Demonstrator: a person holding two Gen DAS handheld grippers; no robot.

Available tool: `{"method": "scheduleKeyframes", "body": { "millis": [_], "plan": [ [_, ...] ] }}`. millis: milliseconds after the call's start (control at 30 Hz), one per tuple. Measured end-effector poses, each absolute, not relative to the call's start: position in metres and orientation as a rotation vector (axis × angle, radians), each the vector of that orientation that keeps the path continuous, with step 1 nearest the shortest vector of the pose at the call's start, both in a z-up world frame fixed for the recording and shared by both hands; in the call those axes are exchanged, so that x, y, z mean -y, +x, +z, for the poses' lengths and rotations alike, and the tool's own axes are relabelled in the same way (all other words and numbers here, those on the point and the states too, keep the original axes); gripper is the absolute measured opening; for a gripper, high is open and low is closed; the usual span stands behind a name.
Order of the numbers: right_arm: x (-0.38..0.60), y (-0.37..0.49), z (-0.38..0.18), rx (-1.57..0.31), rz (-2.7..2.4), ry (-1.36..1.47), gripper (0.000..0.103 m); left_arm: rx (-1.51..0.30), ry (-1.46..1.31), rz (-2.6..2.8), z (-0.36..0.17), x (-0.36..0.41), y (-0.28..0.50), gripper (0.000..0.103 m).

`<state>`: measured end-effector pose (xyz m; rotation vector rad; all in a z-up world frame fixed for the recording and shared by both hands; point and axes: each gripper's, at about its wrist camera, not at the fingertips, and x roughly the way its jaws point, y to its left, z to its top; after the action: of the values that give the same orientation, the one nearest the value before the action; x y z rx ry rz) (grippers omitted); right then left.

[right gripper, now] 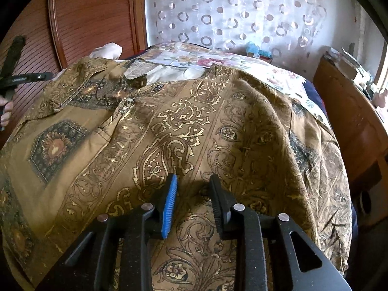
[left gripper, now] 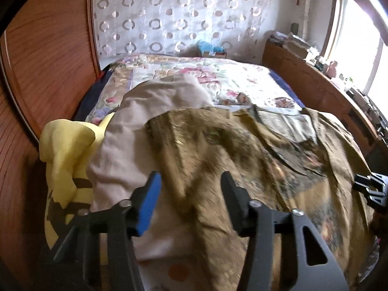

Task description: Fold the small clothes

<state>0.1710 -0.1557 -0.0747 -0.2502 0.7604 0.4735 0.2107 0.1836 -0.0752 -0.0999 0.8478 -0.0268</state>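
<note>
We note the bed (left gripper: 242,77) first: it fills both views, covered with a floral quilt (right gripper: 194,59), with a wooden wardrobe (left gripper: 48,55) along one side and a wooden sideboard (left gripper: 315,82) along the other. A sheer curtain with ring pattern (right gripper: 242,12) hangs behind the far end of the bed.

The task item, a brown shirt with gold paisley print (right gripper: 194,126), lies spread across the near part of the bed, on top of the quilt. In the right wrist view we see its collar area and a zip pull (right gripper: 127,102) toward the far left, and one sleeve draping off to the right. The left wrist view is motion-blurred over the fabric, so we cannot read the print there.

A beige cloth (left gripper: 135,131) lies just left of the shirt, partly under its edge. A yellow plush toy (left gripper: 65,150) with dark stripes sits beside that cloth, at the bed's left edge near the wardrobe.

Left gripper (left gripper: 190,181): jaws spread wide apart, nothing between them, hovering over the boundary between beige cloth and shirt. We cannot tell whether the tips touch fabric.

Right gripper (right gripper: 192,184): jaws parted, nothing pinched, poised over the lower body of the shirt. Contact with the fabric is likewise unclear.

A blue object (left gripper: 206,46) rests at the far end of the bed, too small to identify.
</note>
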Motion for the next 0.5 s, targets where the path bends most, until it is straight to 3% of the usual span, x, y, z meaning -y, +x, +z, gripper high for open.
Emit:
{"method": "scheduleKeyframes", "body": {
  "millis": [133,233,367,500],
  "plan": [
    [0.156,0.171,-0.075,-0.762,0.469,-0.249,0.03,-0.896,-0.112,-0.01,-0.084,-0.195,0.235,0.046],
    [0.157,0.171,-0.074,-0.766,0.473,-0.238,0.031,-0.913,-0.134,-0.02,-0.087,-0.202,0.245,0.037],
    [0.159,0.172,-0.075,-0.767,0.473,-0.235,0.031,-0.916,-0.154,-0.066,-0.085,-0.199,0.251,0.005],
    [0.159,0.171,-0.074,-0.77,0.475,-0.229,0.031,-0.86,-0.07,-0.06,-0.065,-0.185,0.252,0.002]
  ]
}}
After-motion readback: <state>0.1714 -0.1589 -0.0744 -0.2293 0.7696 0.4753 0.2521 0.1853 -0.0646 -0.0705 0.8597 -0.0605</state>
